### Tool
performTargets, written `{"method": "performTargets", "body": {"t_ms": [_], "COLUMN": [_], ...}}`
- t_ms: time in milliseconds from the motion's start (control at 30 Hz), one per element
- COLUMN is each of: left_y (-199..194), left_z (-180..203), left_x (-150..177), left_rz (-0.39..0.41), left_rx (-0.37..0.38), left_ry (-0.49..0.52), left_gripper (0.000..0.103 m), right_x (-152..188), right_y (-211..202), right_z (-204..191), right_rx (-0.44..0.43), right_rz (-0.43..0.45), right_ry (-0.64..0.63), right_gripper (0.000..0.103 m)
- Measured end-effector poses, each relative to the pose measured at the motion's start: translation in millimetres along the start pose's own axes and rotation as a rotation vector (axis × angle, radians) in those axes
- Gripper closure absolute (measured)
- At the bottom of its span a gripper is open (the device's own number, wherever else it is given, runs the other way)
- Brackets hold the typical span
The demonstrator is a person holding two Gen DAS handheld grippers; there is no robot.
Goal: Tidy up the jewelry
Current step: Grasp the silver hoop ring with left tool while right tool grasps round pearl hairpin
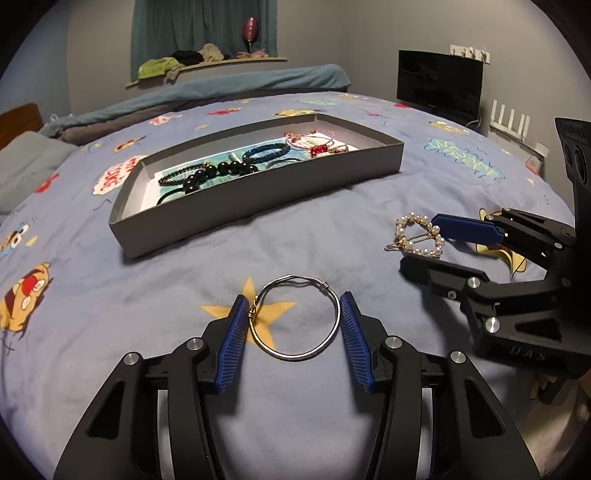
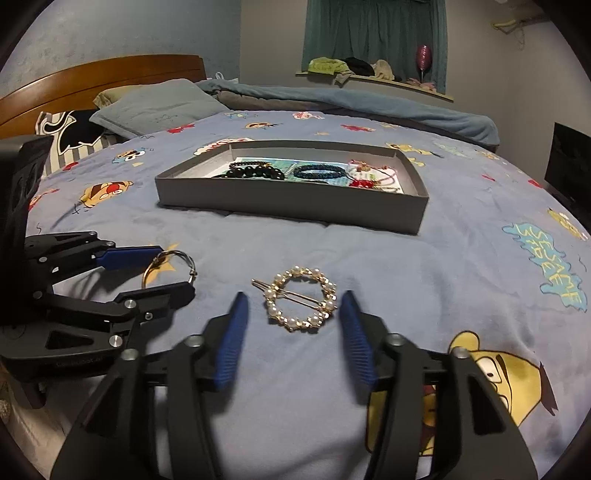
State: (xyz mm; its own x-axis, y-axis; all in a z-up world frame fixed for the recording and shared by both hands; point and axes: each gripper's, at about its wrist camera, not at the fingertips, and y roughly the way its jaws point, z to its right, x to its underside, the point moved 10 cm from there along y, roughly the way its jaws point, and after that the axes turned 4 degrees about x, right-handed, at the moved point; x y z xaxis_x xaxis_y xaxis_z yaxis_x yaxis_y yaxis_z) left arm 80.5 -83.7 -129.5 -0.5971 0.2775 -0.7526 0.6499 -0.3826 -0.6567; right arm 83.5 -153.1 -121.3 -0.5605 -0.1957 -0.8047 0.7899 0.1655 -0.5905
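The bedspread is pale blue, printed with cartoon figures in yellow, red and white, a yellow star and turquoise lettering far right; the box is plain grey, its floor lined with white and teal paper; inside lie black beads, a dark teal bracelet and red and pink pieces; the bangle is bare silver; the hair clip is gold set with white pearls; each claw, left and right, is black with ribbed blue pads (screws silver); the curtain is dark green; the headboard is warm brown; the pillow is grey.
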Motion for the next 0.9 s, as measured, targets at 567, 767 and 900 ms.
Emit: {"method": "performTargets", "body": {"t_ms": [567, 767, 900], "left_y": [-33.8, -35.4, -23.2], "left_z": [-34.3, -63.3, -84.4], "left_x": [-25.9, -57.3, -83.6], "left_rz": [0.076, 0.107, 0.126], "left_rx": [-0.026, -0.060, -0.077], "left_ry": [-0.054, -0.054, -0.065], "left_gripper": [0.051, 0.051, 0.051], "right_x": [-24.3, -65.5, -98.2], "right_y": [-13.7, -7.5, 11.7], "right_z": [18.7, 30.8, 40.5], "right_rx": [0.005, 0.031, 0.043], "right_rz": [0.049, 0.094, 0.107], "right_ry": [0.061, 0.053, 0.065], "right_gripper": [0.063, 0.063, 0.063]}}
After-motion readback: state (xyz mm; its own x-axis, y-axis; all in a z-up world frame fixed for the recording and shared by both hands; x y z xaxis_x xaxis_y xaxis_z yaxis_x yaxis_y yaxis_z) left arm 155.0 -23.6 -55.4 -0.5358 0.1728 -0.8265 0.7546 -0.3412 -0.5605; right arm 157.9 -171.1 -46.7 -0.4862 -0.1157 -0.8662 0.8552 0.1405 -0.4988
